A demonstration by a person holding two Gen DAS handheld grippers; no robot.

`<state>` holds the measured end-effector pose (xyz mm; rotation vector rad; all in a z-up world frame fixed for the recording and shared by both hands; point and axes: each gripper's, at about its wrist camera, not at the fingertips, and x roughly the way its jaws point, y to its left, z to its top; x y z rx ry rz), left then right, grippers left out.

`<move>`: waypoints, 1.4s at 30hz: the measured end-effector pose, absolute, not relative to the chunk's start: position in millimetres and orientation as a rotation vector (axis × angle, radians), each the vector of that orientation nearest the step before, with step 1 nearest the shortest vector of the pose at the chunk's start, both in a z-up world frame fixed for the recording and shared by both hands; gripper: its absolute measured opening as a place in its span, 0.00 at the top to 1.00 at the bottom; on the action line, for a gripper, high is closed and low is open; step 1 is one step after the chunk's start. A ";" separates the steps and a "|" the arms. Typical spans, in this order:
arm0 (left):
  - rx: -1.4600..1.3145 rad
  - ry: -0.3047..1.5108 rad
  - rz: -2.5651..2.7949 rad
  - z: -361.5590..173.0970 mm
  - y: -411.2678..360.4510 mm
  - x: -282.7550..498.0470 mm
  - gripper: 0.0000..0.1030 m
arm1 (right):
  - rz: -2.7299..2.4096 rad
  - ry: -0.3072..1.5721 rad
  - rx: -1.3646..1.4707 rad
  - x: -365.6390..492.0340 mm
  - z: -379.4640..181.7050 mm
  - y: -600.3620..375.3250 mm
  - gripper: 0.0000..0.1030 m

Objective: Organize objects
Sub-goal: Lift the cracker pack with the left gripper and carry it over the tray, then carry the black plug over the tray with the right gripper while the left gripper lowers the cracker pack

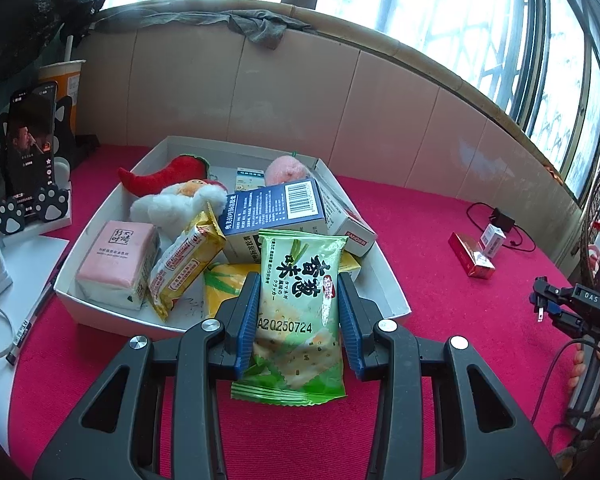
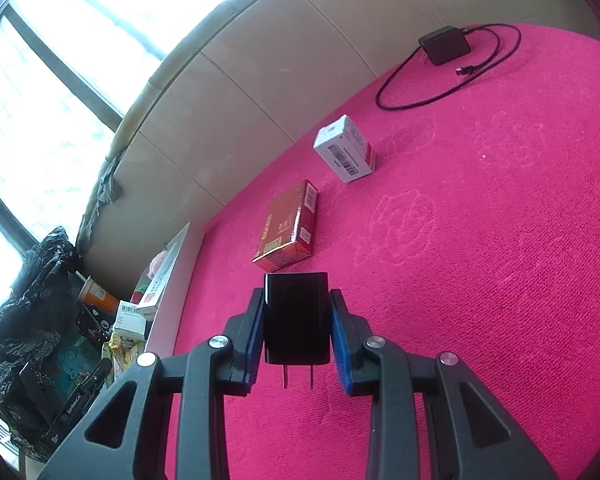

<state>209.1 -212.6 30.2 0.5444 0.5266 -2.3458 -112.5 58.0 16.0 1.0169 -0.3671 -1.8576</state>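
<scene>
My left gripper (image 1: 299, 300) is shut on a green cracker packet (image 1: 296, 312), held just over the near rim of the white box (image 1: 384, 276). Inside the box lie a blue carton (image 1: 272, 216), a pink tissue pack (image 1: 118, 264), a yellow snack packet (image 1: 186, 264), a white plush toy (image 1: 176, 204), a red plush chili (image 1: 160, 178) and a pink plush (image 1: 284, 170). My right gripper (image 2: 297, 320) is shut on a black plug adapter (image 2: 296, 316), prongs toward the camera, above the pink cloth; the right gripper (image 1: 556, 304) also shows at the right edge of the left wrist view.
On the pink cloth lie a red box (image 2: 288, 228), a small white box (image 2: 346, 148) and a black charger with cable (image 2: 446, 46). A phone on a paw stand (image 1: 30, 152), a paper cup (image 1: 62, 84) and a pen (image 1: 32, 320) sit left of the white box. A padded wall (image 1: 300, 88) runs behind.
</scene>
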 end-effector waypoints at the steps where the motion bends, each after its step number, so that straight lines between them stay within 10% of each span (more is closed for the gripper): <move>1: 0.535 0.511 -2.344 33.3 -212.0 210.9 0.64 | -1.860 -0.351 1.002 -107.8 21.6 56.9 0.71; 42: 0.497 0.316 -2.219 89.1 -249.9 230.6 0.64 | -1.706 0.082 0.710 39.9 126.8 -96.4 0.71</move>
